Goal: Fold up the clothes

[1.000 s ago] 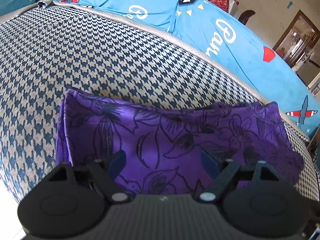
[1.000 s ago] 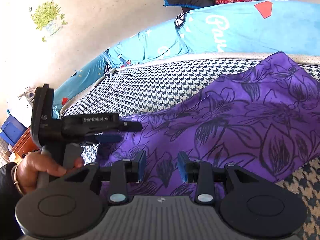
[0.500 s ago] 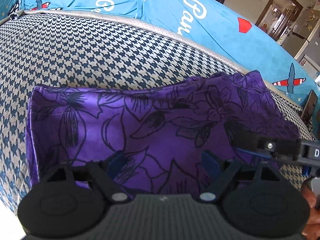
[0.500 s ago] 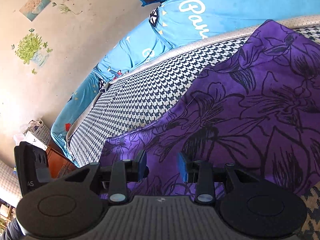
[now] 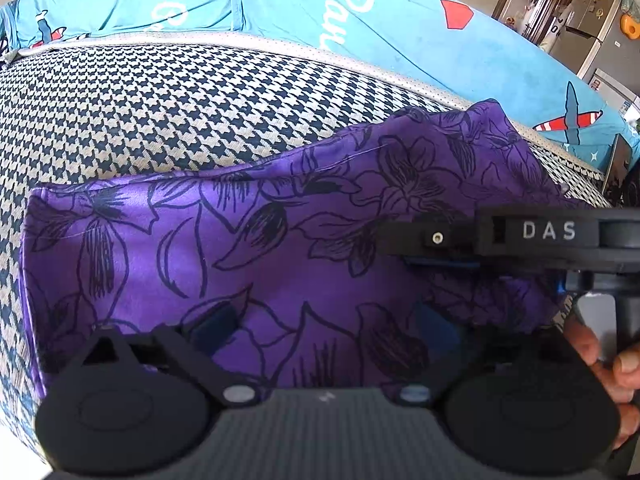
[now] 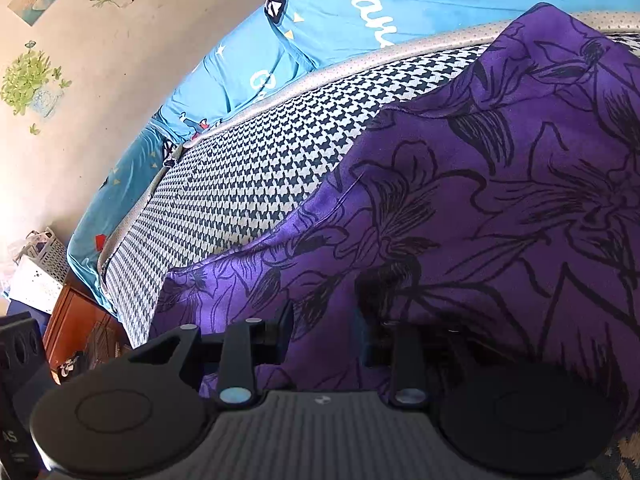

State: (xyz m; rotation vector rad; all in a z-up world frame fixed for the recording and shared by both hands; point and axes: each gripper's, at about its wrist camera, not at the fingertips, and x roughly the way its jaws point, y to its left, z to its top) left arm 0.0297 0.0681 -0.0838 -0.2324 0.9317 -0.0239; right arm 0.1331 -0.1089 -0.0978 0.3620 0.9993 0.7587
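Your purple garment with black flower outlines (image 5: 280, 248) lies on the navy-and-cream houndstooth cushion (image 5: 160, 112), folded into a broad band. In the left wrist view its left end sits near the cushion's left edge, its far hem runs across the middle of the cushion, and its right end bunches up toward the cushion's far right corner. Behind the cushion's grey piped back edge runs a bright blue printed cover with white lettering (image 5: 360, 32).

Your left gripper (image 5: 324, 326) hangs over the near part of the garment, pointing steeply down. Its jaws are opening and already stand very wide; cloth lies below the gap, but the 2 blue pads do not press on it.

Your right gripper (image 6: 320, 338) is low over the right part of the garment, with your hand (image 5: 608, 364) on its grip at the right edge of the left wrist view. Its jaws are closing and stand narrow, purple cloth showing in the gap. You cannot tell from these views whether the pads pinch it yet.
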